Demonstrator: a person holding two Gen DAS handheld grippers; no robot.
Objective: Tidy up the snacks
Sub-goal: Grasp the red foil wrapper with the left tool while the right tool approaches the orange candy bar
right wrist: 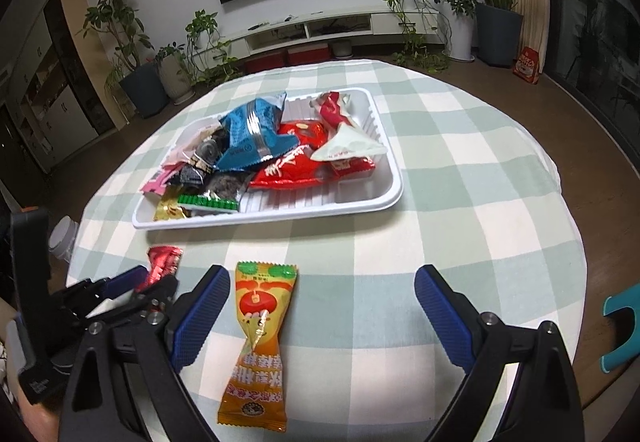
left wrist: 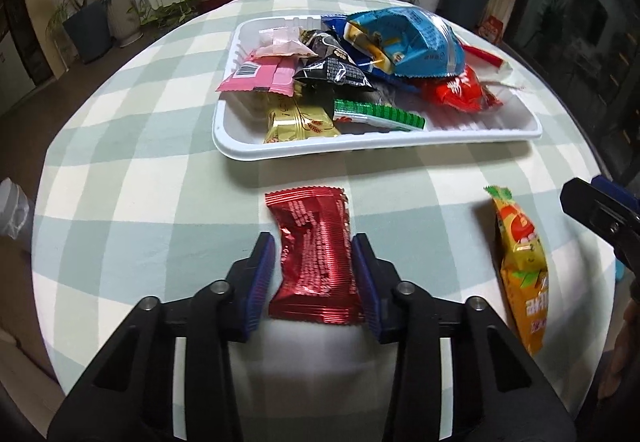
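A red foil snack packet lies on the checked tablecloth, and my left gripper is shut on its middle, with the blue pads pressing both sides. The packet's end also shows in the right wrist view, between the left gripper's fingers. An orange-yellow snack packet lies on the cloth between the fingers of my right gripper, close to the left finger; the gripper is open wide. It also shows in the left wrist view. A white tray behind holds several snack packets.
The round table's edge curves close on both sides. A clear plastic bottle stands off the table's left edge. A teal chair part is at the right. Plants and a TV cabinet stand beyond the table.
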